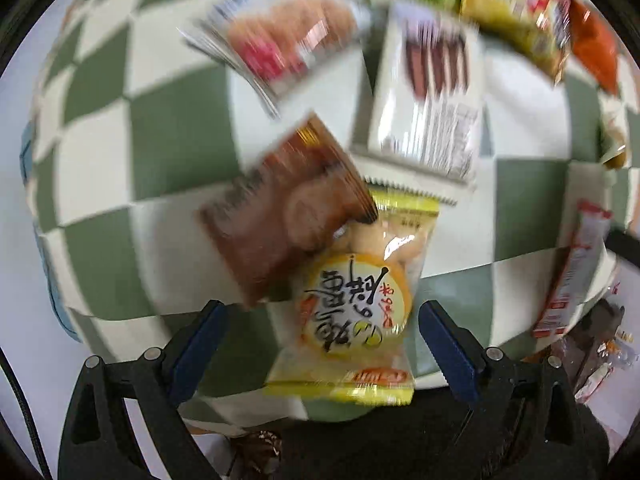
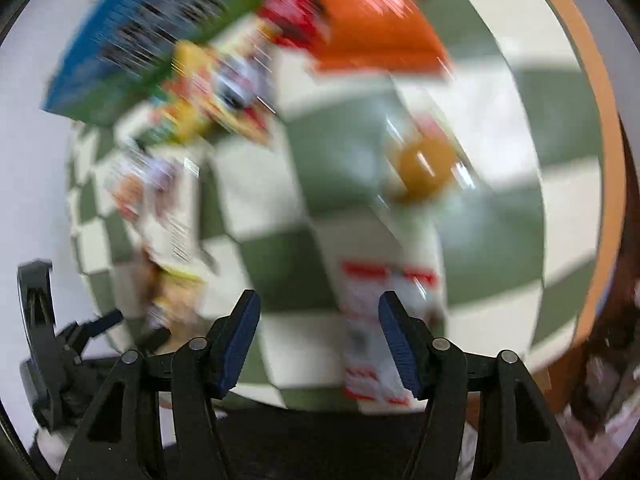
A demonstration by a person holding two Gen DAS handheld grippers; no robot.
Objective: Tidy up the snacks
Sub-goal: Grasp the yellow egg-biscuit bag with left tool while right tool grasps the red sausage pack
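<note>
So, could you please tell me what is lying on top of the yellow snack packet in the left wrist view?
A brown packet overlaps the yellow snack packet's upper-left corner, hiding that part; whatever lies beneath the yellow packet is covered.

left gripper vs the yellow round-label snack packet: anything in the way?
Partly. A brown packet overlaps the upper left corner of the yellow snack packet. The lower part, lying between the left gripper's open fingers, looks bare. The picture is blurred.
</note>
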